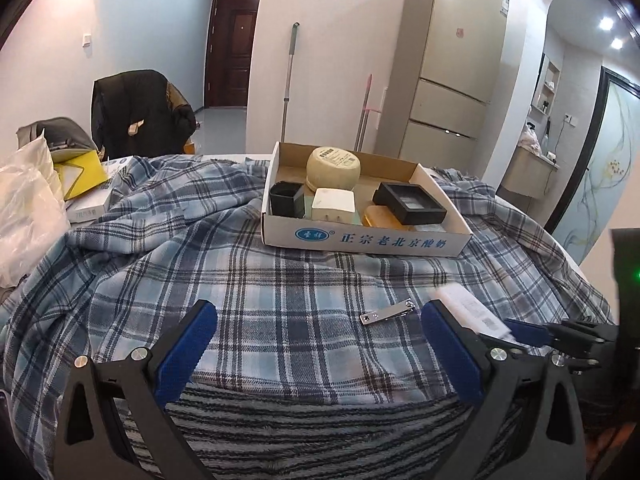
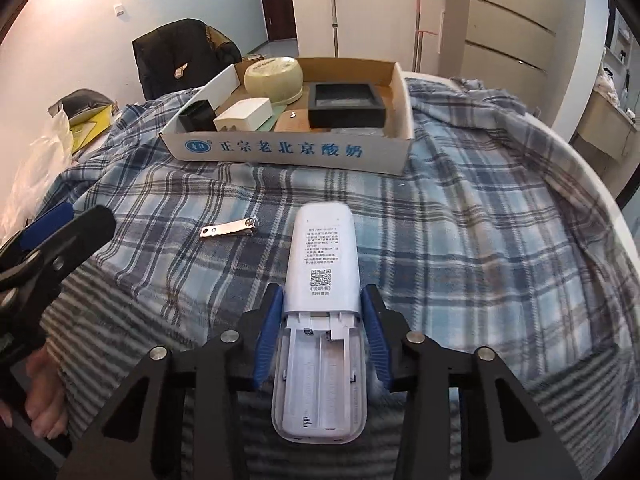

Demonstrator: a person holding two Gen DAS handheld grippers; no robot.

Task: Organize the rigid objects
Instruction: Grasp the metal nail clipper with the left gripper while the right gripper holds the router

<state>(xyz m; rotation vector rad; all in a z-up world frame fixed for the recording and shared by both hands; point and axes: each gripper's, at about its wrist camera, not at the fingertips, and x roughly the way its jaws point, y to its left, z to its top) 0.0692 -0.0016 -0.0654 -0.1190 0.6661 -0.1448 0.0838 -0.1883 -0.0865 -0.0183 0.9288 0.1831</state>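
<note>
On plaid blanket (image 2: 460, 220): right gripper (image 2: 322, 332) clamped on white remote (image 2: 322, 264), battery bay exposed; left gripper (image 1: 320, 344) jaws apart, empty; nail clipper (image 1: 387, 311) between; cardboard tray (image 1: 360, 240) beyond

On the plaid blanket (image 2: 460, 220), near its front edge, one white remote control (image 2: 320, 280) and one metal nail clipper (image 2: 230, 229) are counted. One cardboard tray (image 2: 288, 152) is seen toward the far edge. Inside it are counted: one round cream container (image 2: 274, 78), one white adapter (image 2: 244, 116), one black cup (image 2: 196, 116), one black square box (image 2: 346, 106).
</note>
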